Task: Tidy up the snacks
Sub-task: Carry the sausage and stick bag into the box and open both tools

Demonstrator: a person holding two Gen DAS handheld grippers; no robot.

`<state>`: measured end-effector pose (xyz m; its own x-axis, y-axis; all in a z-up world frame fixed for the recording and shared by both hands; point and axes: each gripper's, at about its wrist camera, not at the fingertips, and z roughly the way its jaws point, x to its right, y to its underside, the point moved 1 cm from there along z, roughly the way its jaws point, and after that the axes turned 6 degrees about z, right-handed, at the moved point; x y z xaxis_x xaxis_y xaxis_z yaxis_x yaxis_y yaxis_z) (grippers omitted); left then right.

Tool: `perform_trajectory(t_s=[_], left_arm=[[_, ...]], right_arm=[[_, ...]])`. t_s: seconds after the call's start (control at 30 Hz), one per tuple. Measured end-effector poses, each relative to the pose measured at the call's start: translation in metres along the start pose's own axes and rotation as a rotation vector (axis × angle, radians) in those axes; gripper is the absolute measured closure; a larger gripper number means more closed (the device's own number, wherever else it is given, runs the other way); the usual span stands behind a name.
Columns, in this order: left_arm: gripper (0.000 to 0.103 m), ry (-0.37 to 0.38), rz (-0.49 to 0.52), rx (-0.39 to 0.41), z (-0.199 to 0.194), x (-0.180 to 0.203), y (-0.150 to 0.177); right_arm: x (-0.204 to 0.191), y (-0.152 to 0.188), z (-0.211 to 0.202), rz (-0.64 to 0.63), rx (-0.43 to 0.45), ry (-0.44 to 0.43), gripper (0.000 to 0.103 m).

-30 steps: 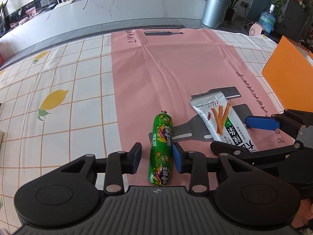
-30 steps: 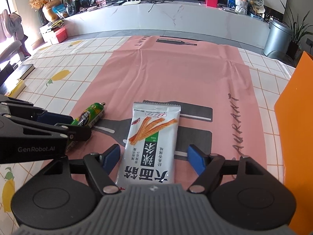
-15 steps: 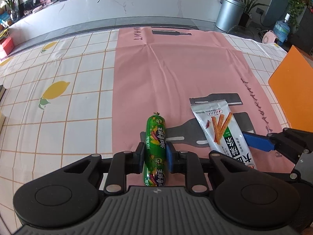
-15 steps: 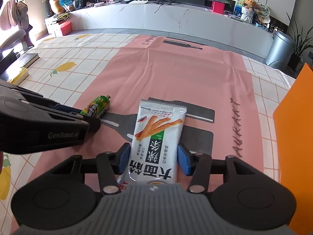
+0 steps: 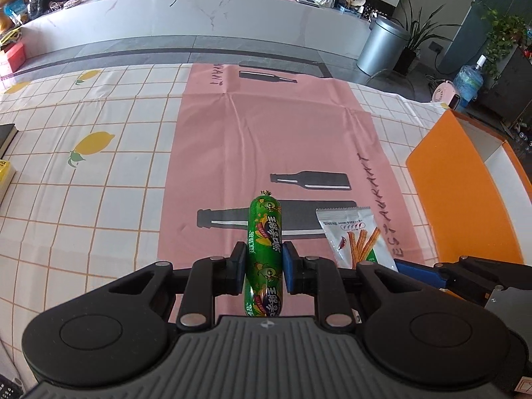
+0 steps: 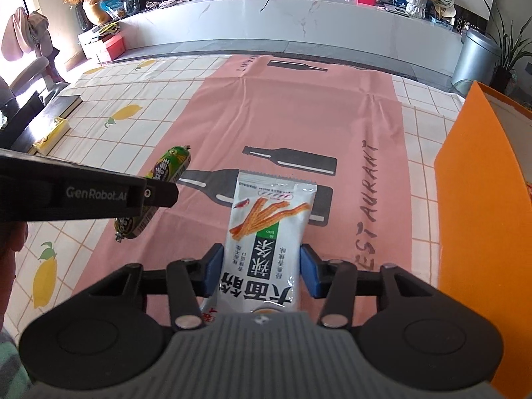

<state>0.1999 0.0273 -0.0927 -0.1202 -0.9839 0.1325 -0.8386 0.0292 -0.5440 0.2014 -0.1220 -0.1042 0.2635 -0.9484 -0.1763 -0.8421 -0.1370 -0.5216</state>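
My left gripper [image 5: 264, 267] is shut on a green sausage stick [image 5: 264, 249] and holds it lifted above the pink cloth [image 5: 266, 126]. The sausage also shows in the right wrist view [image 6: 168, 168], partly hidden behind the left gripper's finger. My right gripper [image 6: 261, 274] is shut on a white snack packet [image 6: 266, 229] with red sticks printed on it, held by its two long edges above the cloth. The packet also shows in the left wrist view [image 5: 354, 236], to the right of the sausage.
An orange box [image 6: 482, 206] stands open at the right table edge; it also shows in the left wrist view [image 5: 465, 196]. A lemon-print checked tablecloth [image 5: 83, 153] covers the table. Books [image 6: 50, 123] lie at the far left. A white counter and a grey bin stand behind.
Both grippers closed on their snacks, the left on the sausage and the right on the packet, and then lifted them off the cloth.
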Motion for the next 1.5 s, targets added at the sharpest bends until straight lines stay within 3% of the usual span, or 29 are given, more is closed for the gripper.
perform_trajectory(t_s=[0.43, 0.83, 1.17, 1.5], left_arm=[[0.079, 0.059, 0.021, 0.096, -0.072, 0.061, 0.007], [0.079, 0.166, 0.129, 0.113, -0.087, 0.143, -0.004], [0.079, 0.247, 0.241, 0.070, -0.062, 0.202, -0.021], [0.079, 0.272, 0.444, -0.034, -0.017, 0.263, -0.025]], right_arm=[[0.029, 0.009, -0.108, -0.015, 0.107, -0.024, 0.056], [0.105, 0.015, -0.180, 0.054, 0.175, 0.018, 0.057], [0.184, 0.019, -0.192, 0.107, 0.131, 0.042, 0.057], [0.239, 0.022, -0.161, 0.137, 0.014, 0.050, 0.057]])
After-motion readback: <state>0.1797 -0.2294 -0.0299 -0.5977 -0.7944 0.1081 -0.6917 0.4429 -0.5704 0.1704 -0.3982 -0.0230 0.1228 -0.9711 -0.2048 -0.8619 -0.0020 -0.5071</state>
